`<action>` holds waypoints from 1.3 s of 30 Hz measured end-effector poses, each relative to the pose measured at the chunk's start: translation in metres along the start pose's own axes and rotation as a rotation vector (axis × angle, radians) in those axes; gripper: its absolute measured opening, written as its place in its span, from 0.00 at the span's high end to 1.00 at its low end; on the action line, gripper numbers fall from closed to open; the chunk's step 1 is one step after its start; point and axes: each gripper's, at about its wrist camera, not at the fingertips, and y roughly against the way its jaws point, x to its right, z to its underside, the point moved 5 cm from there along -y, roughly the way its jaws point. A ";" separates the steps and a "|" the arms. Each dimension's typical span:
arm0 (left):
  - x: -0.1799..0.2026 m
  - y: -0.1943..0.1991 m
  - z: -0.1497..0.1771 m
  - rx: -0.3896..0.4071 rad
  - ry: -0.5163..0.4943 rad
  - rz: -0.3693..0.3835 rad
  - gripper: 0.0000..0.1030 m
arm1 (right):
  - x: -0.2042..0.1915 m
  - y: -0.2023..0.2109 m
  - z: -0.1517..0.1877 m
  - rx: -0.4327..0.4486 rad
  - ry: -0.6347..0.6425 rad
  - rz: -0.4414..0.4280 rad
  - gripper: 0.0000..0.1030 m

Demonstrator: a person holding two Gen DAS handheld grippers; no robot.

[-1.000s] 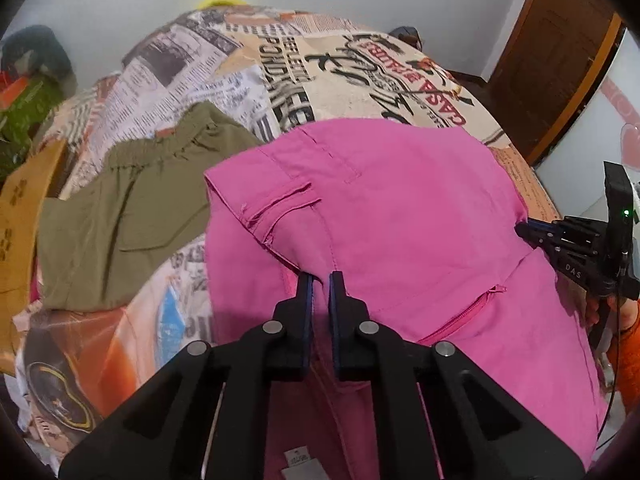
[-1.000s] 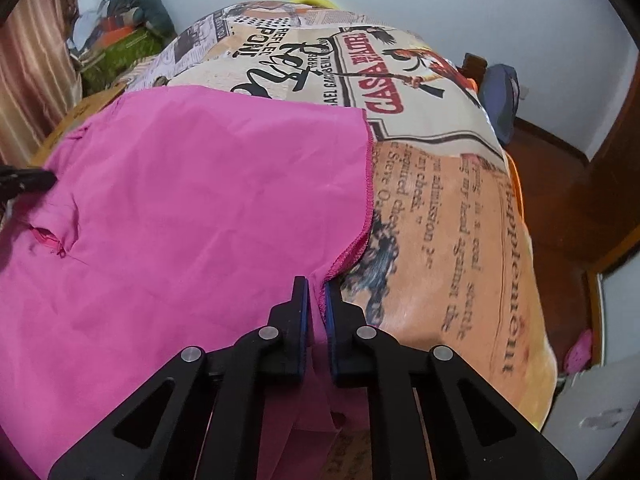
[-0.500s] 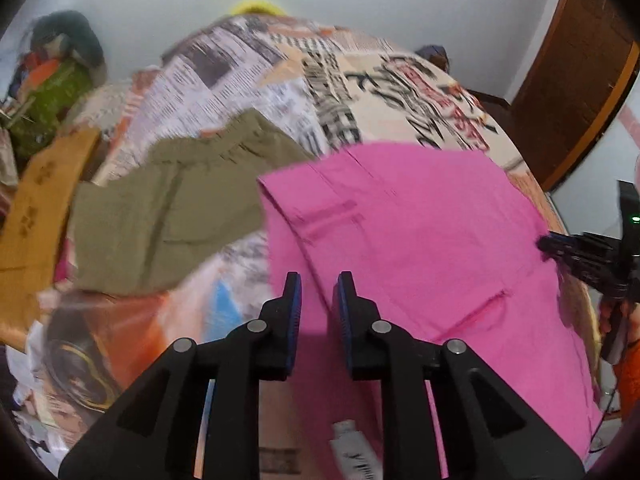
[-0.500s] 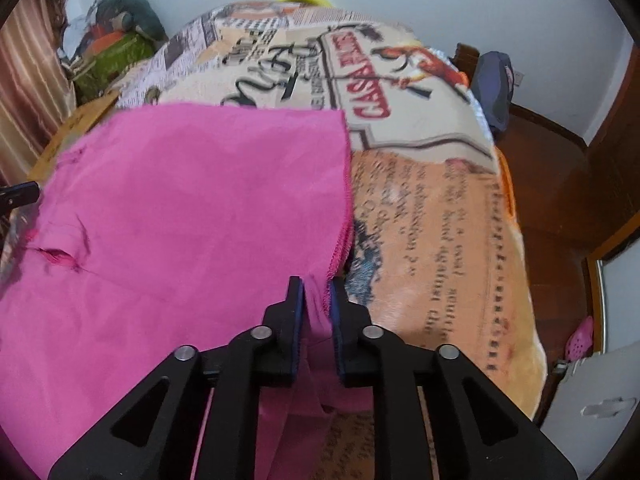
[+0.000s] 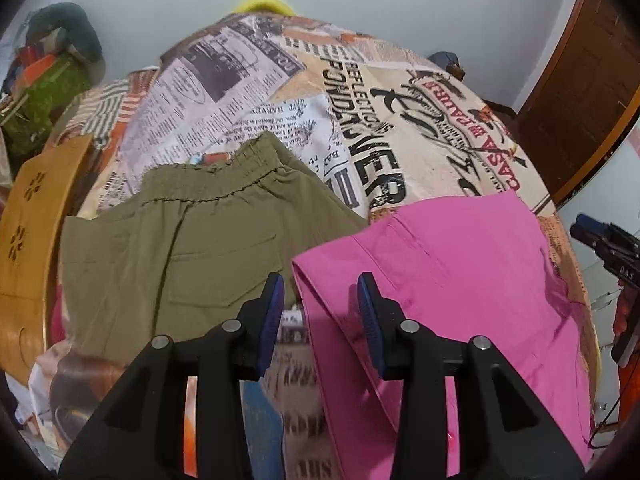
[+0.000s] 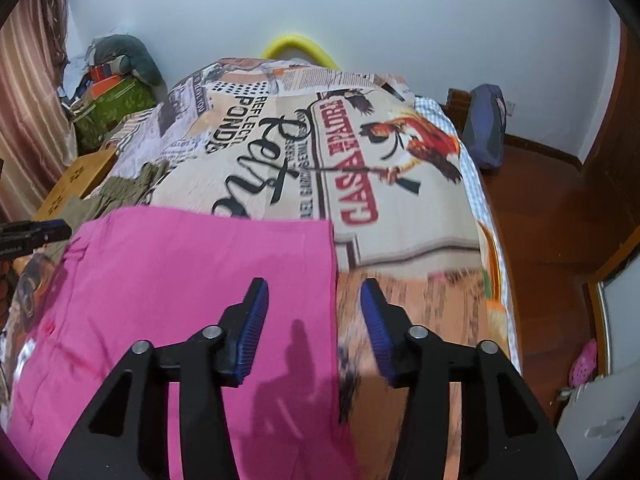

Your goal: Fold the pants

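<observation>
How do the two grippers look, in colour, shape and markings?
The left gripper and the right gripper look alike: black angular plastic arms with triangular cut-outs, round silver pins at the joints, and ribbed blue pads on the fingers' inner faces. In the left wrist view, the right gripper's black body bears small white letters.

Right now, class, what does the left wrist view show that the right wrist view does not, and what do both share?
Only the left wrist view shows the olive pants laid out whole, with elastic waistband and pocket, beside the pink ones, and the wooden door.

Only the right wrist view shows the pink pants' straight right edge, the rooster print, the blue bag on the floor and the striped curtain.

Both show the pink pants lying flat on the newspaper-print bedspread, and open jaws with nothing between them.
</observation>
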 end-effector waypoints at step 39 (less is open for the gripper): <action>0.011 0.042 -0.062 0.129 -0.110 -0.033 0.97 | -0.012 0.003 -0.095 0.133 0.050 0.010 0.97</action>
